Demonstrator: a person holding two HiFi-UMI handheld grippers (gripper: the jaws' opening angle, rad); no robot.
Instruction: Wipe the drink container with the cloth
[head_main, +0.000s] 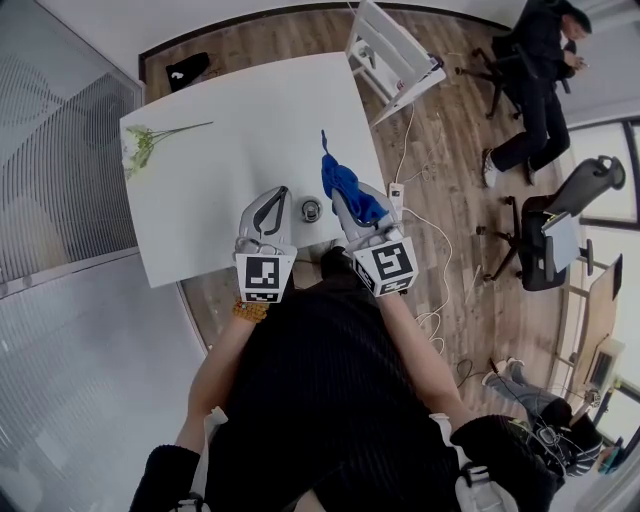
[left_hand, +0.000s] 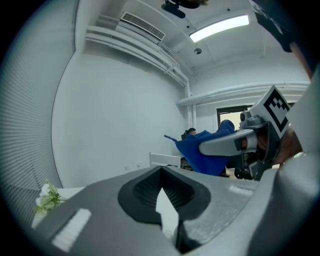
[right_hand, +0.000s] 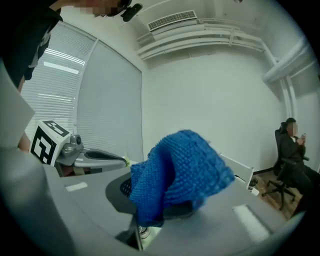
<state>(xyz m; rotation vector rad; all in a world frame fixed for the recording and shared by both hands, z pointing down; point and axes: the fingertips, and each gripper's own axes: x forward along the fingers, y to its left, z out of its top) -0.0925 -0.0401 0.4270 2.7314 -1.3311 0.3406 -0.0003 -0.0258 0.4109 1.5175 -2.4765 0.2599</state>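
A small round metal-topped drink container (head_main: 311, 210) stands on the white table (head_main: 230, 150) near its front edge, between my two grippers. My right gripper (head_main: 341, 197) is shut on a blue knitted cloth (head_main: 345, 183), which drapes over its jaws just right of the container. In the right gripper view the cloth (right_hand: 175, 170) bulges over the jaws and hides their tips. My left gripper (head_main: 280, 194) sits just left of the container, shut, with nothing held. The left gripper view shows its jaws closed (left_hand: 162, 192), with the cloth (left_hand: 205, 150) off to the right.
A sprig of white flowers (head_main: 140, 148) lies at the table's far left. A white chair (head_main: 395, 55) stands past the far right corner. A power strip (head_main: 395, 192) and cables lie on the wooden floor at right, near a seated person (head_main: 540, 70) and an office chair (head_main: 560, 220).
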